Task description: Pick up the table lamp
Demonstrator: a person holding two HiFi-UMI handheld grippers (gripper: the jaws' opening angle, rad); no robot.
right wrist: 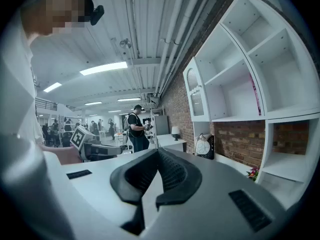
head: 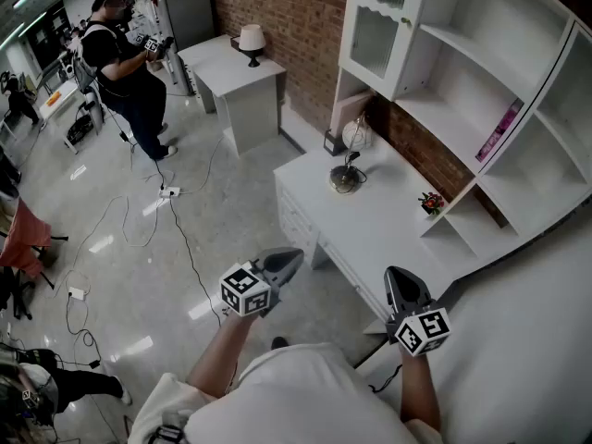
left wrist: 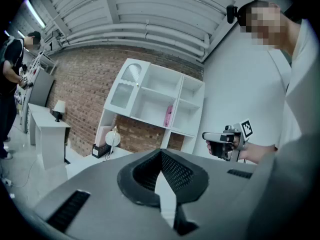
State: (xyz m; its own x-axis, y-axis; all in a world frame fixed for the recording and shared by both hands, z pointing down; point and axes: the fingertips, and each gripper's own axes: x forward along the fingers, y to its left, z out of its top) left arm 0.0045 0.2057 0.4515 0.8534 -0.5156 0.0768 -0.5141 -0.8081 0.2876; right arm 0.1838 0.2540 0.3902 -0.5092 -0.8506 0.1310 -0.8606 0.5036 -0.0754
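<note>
Both pairs of tongs are closed on nothing: the left tongs [head: 289, 258] and the right tongs [head: 397, 277] are held out level in front of the person, near the front edge of the white tabletop [head: 375, 234]. The table lamp [head: 349, 160] stands well apart from both, at the far left end of that tabletop. It is close to the brick wall, under the glass-door cabinet [head: 381, 21] and just beside a small black box [head: 333, 143].

The lamp is upright. Its long axis runs up from a round base on the tabletop, along a thin stem, to a round head at the top. The head seems to lean slightly toward the wall; which way its face is turned I cannot tell for sure.

Judging from this, the main risk is reaching it with closed tongs, which would push the lamp instead of taking it. With a thin stem under a wide head it looks top-heavy, so a nudge high up could tip it against the black box or the wall. A grip on the round head could slip or let the base swing; the stem looks like the safer hold. A second lamp [head: 251, 43] stands on a far table [head: 242, 86] near another person [head: 125, 63] and could be mistaken for the target.
</note>
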